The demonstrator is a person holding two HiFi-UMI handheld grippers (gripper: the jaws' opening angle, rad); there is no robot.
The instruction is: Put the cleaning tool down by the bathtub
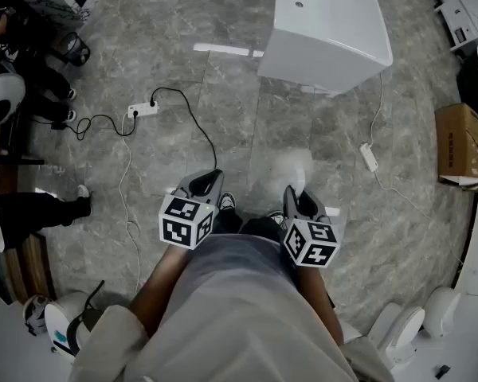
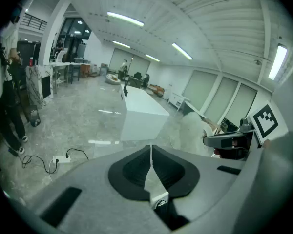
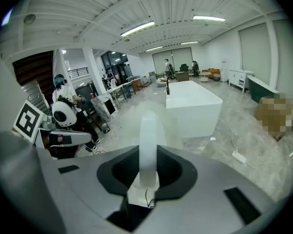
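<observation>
The white bathtub (image 1: pixel 327 30) stands on the grey marble floor ahead of me; it also shows in the left gripper view (image 2: pixel 141 113) and the right gripper view (image 3: pixel 193 106). My right gripper (image 1: pixel 296 197) (image 3: pixel 148 152) is shut on the cleaning tool's white handle (image 3: pixel 148 140), which sticks out forward between the pads. The tool's pale fluffy head (image 1: pixel 291 169) hangs blurred over the floor, well short of the tub, and appears in the left gripper view (image 2: pixel 190 130). My left gripper (image 1: pixel 207 180) (image 2: pixel 151 152) is shut, with nothing in it, level with the right one.
A white power strip with a black cable (image 1: pixel 142 110) lies on the floor to the left. Another white power strip (image 1: pixel 369 157) lies right of the tub. A cardboard box (image 1: pixel 462 146) stands at the right edge. A person's legs (image 1: pixel 40 209) are at the left. White fixtures (image 1: pixel 406 329) stand at bottom right.
</observation>
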